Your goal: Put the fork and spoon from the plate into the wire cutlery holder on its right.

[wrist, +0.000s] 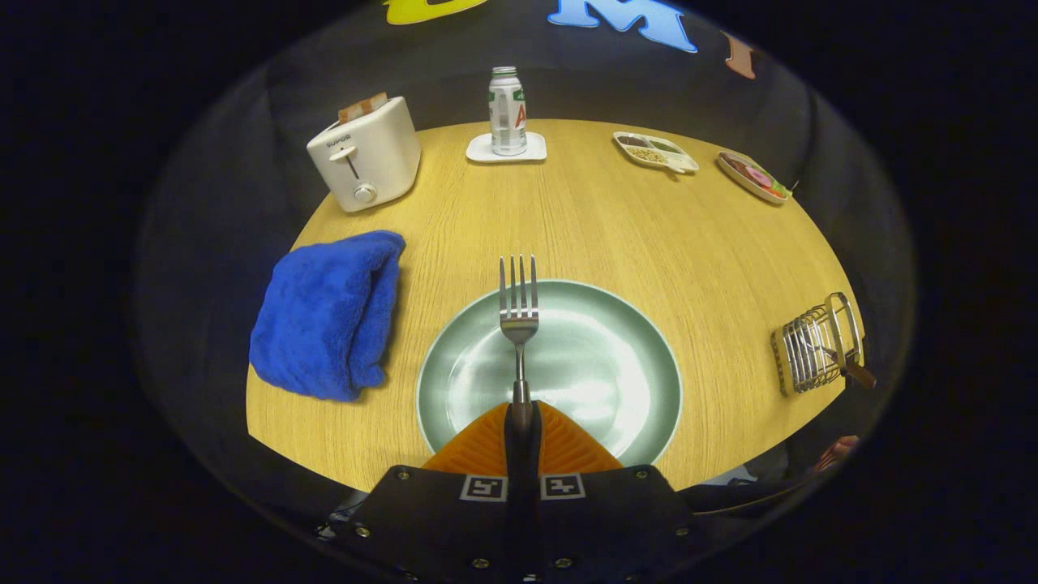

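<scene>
My gripper (521, 415) is shut on the handle of a metal fork (519, 312). The fork points straight ahead from the fingers, tines far end, lifted over the pale green plate (632, 365). The plate lies just ahead of and under the fingers, with nothing else showing on it. To the right of the plate, near the table's right edge, stands the wire cutlery holder (811, 350); a dark-handled utensil (851, 369) sits in it, its handle end sticking out to the right.
A folded blue towel (328, 312) lies left of the plate. Beyond are a white toaster (366, 154) with toast in it, a bottle (508, 111) on a white coaster, and two small dishes of food (655, 151), (754, 176) at the far right.
</scene>
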Tool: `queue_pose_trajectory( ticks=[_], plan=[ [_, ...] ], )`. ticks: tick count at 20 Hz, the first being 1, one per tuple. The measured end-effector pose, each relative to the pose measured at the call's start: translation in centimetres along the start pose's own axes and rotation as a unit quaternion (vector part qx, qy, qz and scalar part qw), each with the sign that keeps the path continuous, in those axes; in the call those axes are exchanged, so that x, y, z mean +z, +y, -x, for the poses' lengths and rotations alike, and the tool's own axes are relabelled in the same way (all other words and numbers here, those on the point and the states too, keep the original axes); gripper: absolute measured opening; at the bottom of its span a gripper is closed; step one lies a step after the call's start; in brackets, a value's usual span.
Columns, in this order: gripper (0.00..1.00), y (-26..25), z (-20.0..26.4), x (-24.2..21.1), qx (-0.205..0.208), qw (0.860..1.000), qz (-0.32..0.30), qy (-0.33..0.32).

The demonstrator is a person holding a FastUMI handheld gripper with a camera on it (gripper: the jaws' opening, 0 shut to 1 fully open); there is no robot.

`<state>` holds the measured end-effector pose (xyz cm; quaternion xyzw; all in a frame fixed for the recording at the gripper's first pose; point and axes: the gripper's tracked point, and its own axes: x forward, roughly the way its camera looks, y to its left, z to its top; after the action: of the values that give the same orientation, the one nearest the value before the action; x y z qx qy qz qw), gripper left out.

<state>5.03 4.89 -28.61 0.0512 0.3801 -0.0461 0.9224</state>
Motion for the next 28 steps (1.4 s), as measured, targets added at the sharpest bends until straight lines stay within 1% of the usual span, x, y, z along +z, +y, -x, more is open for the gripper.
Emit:
queue_pose_trajectory(
  ticks=[7,14,20,25,28],
  plan=[
    [0.01,-5.0,2.7,3.4,-0.042,0.998,-0.04,-0.036],
    [0.0,-12.0,5.0,4.7,-0.106,0.987,-0.106,-0.051],
    [0.01,-18.0,6.3,3.4,-0.158,0.973,-0.164,-0.041],
    [0.01,-21.2,6.6,1.5,-0.183,0.958,-0.218,-0.022],
    [0.0,-22.1,6.9,0.7,-0.189,0.951,-0.244,-0.012]
  ],
)
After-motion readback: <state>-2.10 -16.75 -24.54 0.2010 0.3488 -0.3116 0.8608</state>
